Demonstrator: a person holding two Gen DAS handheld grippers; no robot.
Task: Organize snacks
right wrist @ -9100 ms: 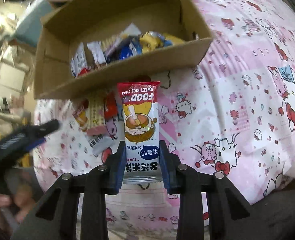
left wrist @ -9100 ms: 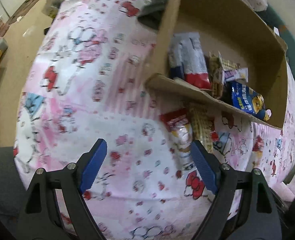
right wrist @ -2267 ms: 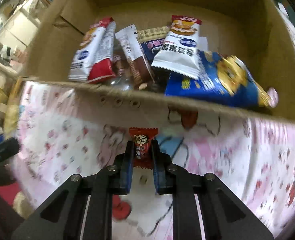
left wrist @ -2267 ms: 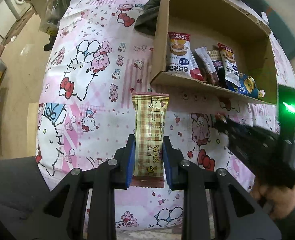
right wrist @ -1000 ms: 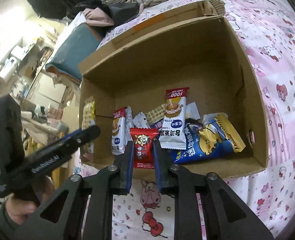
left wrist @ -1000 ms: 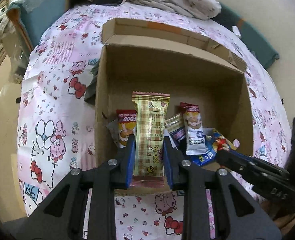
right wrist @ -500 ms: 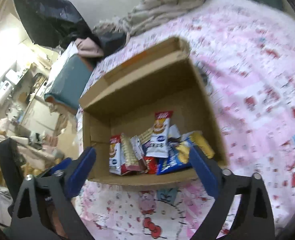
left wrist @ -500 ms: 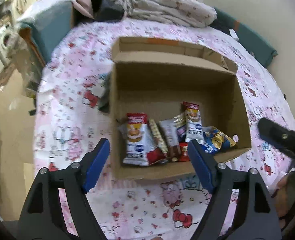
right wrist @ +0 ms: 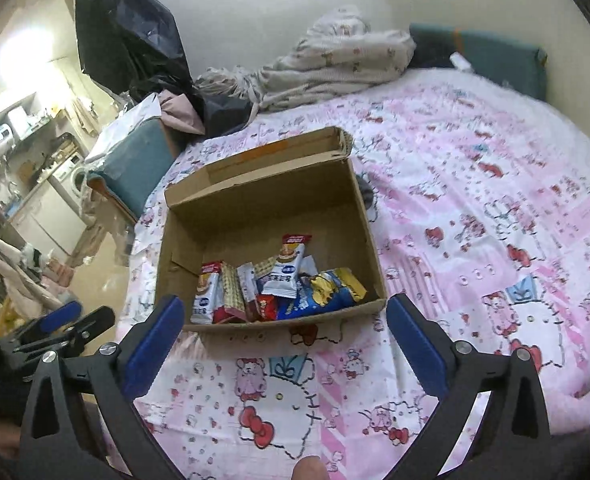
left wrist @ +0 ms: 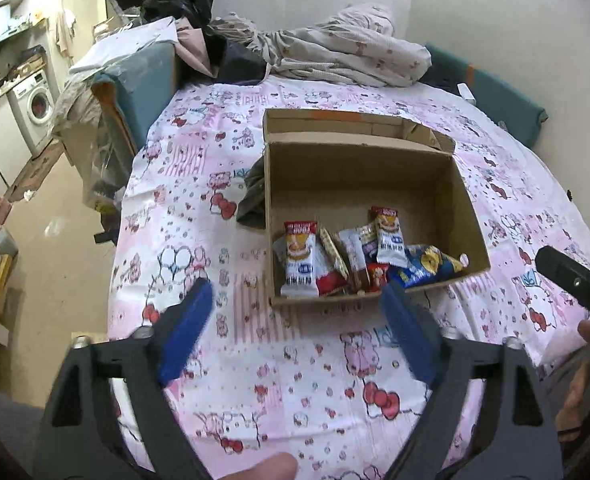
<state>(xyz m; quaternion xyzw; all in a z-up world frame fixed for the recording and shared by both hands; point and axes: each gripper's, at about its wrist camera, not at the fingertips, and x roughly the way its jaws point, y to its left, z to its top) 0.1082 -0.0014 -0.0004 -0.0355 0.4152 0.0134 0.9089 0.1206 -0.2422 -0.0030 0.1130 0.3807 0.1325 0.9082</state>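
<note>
- Hovering nearest the camera, the left tool has its blue pads spread wide apart with nothing between them; the right tool is equally wide apart and empty.
- Both hang above the bed, short of the box; no loose packet shows on the pink sheet in either view.
- Inside the box, the snacks lie heaped against the near wall: a white-and-red packet at the left, a blue-and-yellow bag at the right, slimmer packets overlapping between them.
- The far half of the box floor is bare, and the far flap stands open.
- My judgement: collecting looks done, so the step in hand is a check or a tidy-up. To do it well, scan the sheet round the box, including the dark cloth touching its left wall, for strays.
- If spreading the heap, pinch one packet by its crimped end and lift straight up, since neighbours overlap and may drag along.
</note>
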